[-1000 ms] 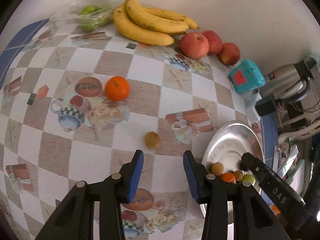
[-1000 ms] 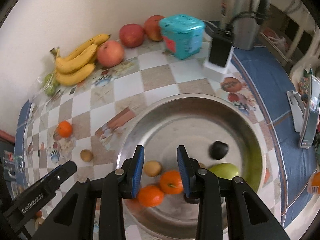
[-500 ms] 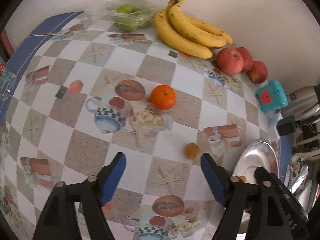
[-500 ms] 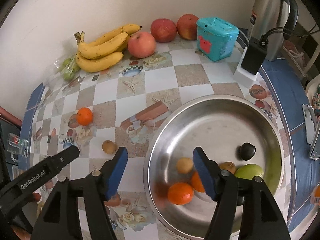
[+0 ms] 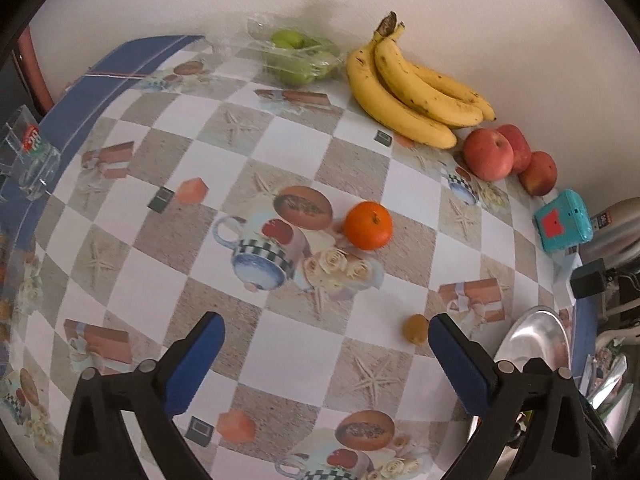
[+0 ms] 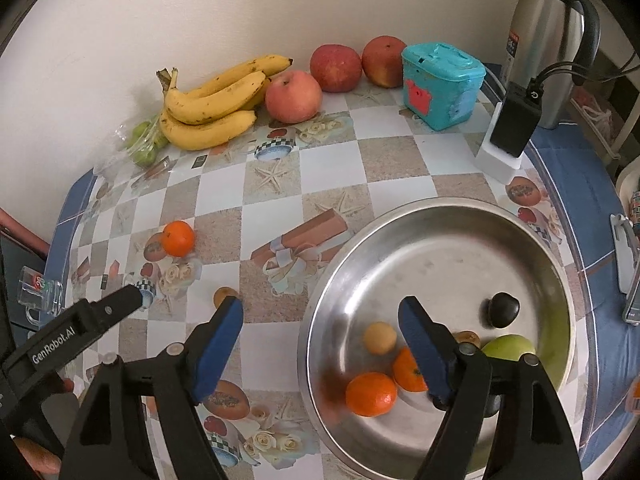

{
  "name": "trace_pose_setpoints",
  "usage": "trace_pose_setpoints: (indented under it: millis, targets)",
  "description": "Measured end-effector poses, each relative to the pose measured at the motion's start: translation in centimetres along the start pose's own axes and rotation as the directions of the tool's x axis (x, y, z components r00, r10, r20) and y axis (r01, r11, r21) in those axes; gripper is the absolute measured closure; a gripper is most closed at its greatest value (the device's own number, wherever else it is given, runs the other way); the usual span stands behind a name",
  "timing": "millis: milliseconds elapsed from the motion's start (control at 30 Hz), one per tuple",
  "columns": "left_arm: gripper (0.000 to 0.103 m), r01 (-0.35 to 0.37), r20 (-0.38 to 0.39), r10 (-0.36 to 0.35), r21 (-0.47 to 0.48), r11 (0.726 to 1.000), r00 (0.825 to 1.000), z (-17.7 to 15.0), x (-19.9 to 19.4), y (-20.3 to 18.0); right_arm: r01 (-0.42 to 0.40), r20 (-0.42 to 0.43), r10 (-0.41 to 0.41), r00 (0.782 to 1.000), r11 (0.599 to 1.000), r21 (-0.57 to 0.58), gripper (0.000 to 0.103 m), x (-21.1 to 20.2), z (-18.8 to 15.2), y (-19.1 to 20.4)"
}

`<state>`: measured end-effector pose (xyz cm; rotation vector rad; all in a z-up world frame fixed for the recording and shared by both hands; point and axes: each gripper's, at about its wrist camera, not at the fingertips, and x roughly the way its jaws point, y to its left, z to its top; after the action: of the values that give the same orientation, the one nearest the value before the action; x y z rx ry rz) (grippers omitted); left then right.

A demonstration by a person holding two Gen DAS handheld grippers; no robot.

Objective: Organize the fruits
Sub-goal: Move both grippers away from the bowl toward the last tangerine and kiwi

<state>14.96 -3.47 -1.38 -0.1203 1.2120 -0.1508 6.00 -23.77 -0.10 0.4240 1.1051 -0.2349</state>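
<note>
Both wrist views angled steeply down, near the table [image 5: 280, 152]; shared: bananas [image 5: 412, 92], orange [image 5: 368, 225], bowl [image 6: 400, 232].

The checkered desk [image 6: 392, 152] carries bananas [image 6: 212, 104], apples [image 6: 294, 96], a teal box [image 6: 440, 84], a loose orange [image 5: 368, 225], a small brown fruit [image 5: 415, 329] and a steel bowl [image 6: 532, 240] beneath the right tool [image 6: 320, 336].

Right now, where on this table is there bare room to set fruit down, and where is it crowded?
Free: the tablecloth between the loose orange and the steel bowl, and the bowl's upper half. Crowded: the wall edge, lined with bananas, apples, the teal box and charger; also the bowl's lower part, where fruit has collected.
</note>
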Motion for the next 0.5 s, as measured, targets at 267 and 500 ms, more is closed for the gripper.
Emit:
trace_pose_setpoints:
  millis: [267,500]
  targets:
    - [0.000,-0.027,0.020,0.027,-0.013,1.000,0.999,0.4,-0.3,1.2,0.004,-0.013,-0.005,1.000,0.999,-0.035,0.022,0.6,-0.2,1.1]
    - [0.000,-0.045,0.034,0.047,-0.043,0.998,0.998,0.9,-0.5,2.7,-0.009,-0.025,0.007,1.000,0.998,-0.065,0.022,1.3,-0.4,2.3]
